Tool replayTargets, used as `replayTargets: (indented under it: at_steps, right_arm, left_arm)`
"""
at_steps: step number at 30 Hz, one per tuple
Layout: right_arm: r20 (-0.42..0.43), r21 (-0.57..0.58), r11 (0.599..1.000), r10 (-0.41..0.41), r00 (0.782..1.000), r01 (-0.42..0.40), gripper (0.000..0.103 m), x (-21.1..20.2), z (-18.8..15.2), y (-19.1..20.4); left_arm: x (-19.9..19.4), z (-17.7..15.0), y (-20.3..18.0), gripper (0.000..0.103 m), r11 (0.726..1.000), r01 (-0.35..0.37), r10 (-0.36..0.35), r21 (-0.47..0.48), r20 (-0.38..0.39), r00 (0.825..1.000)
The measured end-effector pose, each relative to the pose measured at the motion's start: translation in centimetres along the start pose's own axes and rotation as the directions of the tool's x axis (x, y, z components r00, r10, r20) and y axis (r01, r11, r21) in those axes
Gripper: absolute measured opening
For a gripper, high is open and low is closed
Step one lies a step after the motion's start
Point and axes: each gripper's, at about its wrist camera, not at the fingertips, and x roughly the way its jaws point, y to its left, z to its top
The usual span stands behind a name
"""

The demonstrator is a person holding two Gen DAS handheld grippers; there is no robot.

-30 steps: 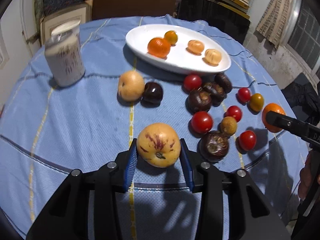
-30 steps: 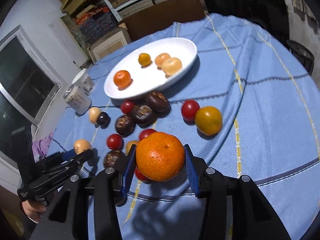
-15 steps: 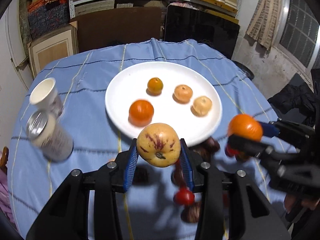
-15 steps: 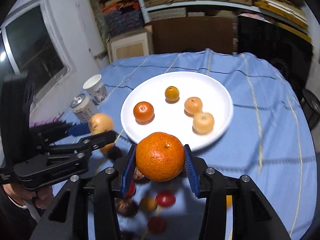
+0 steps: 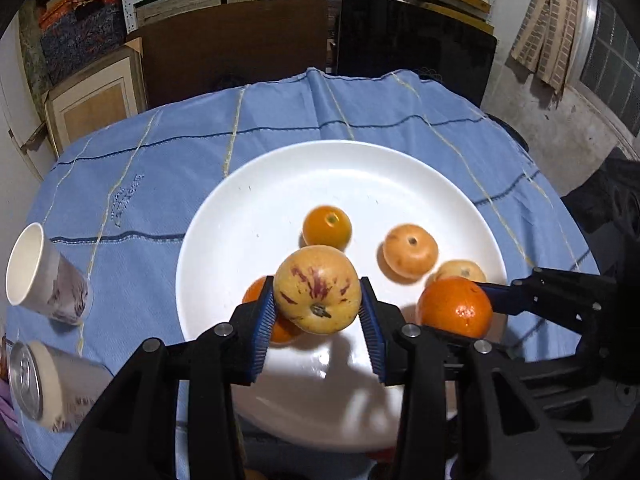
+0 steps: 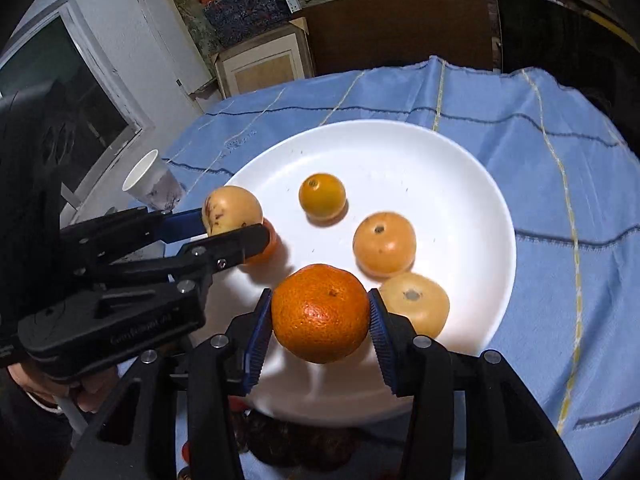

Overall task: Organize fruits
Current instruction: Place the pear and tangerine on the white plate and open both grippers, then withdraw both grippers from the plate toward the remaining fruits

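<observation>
Fruits on the round white plate (image 5: 400, 184) number four: two orange, two pale. I hold my left gripper (image 5: 318, 316) pinching one smooth yellow, red-streaked fruit (image 5: 318, 288), and my right gripper (image 6: 320, 322) pinching one dimpled orange mandarin (image 6: 320, 312), both above the plate's near edge.

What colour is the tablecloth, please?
Light blue tablecloth with thin yellow and dark-blue lines; clearest in the right wrist view.
</observation>
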Motion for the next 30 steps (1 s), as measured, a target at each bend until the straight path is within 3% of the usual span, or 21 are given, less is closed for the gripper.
replayTargets:
  at_steps: [2,3,4,6,13,17,19,24,26,30]
  right_arm:
    - [0.012,-0.034,0.998,-0.043,0.999,0.043,0.049,0.3,0.5,0.6]
    - [0.023,-0.04,0.998,-0.05,0.999,0.051,0.057,0.2,0.5,0.8]
    - [0.046,-0.04,0.998,-0.043,0.998,0.045,0.065,-0.2,0.6,0.9]
    - [0.073,-0.034,0.999,-0.04,0.997,0.043,0.067,-1.1,0.5,0.9]
    - [0.109,-0.004,0.999,-0.04,0.993,0.041,0.071,-4.4,-1.0,1.1]
    - [0.171,0.078,0.997,0.005,0.985,-0.019,0.089,-7.8,-3.5,0.1]
    - [0.179,0.096,0.994,0.024,0.984,-0.042,0.091,-9.0,-4.7,0.0]
    - [0.227,0.127,0.992,-0.03,0.973,0.001,0.093,-11.9,-7.4,0.0]
    - [0.221,0.137,0.991,-0.031,0.975,0.0,0.099,-12.3,-8.8,0.2]
    - [0.161,0.113,0.993,-0.05,0.986,0.032,0.099,-11.9,-11.2,1.3]
  left_arm:
    - [0.2,0.6,0.4,0.041,1.0,0.007,-0.007,-0.022,-0.007,1.0]
    - [0.1,0.7,0.5,0.046,0.999,0.016,-0.016,-0.031,-0.007,1.0]
    - [-0.1,0.7,0.4,0.06,0.999,0.011,-0.011,-0.034,0.002,1.0]
    - [-1.0,0.7,0.3,0.068,0.999,-0.008,0.009,-0.037,0.038,0.999]
    - [-5.3,-1.7,-0.2,0.07,0.999,0.003,0.0,-0.035,0.08,0.997]
    - [-7.7,-4.8,0.5,0.07,0.998,-0.04,0.043,-0.038,0.088,0.995]
    - [-8.8,-6.4,0.9,0.07,0.998,-0.055,0.059,-0.043,0.091,0.994]
    - [-11.5,-10.7,1.5,0.075,0.995,-0.068,0.074,-0.077,0.083,0.994]
    - [-12.3,-12.1,1.6,0.077,0.994,-0.069,0.076,-0.084,0.084,0.994]
    - [-13.0,-14.5,1.2,0.077,0.994,-0.076,0.082,-0.083,0.07,0.994]
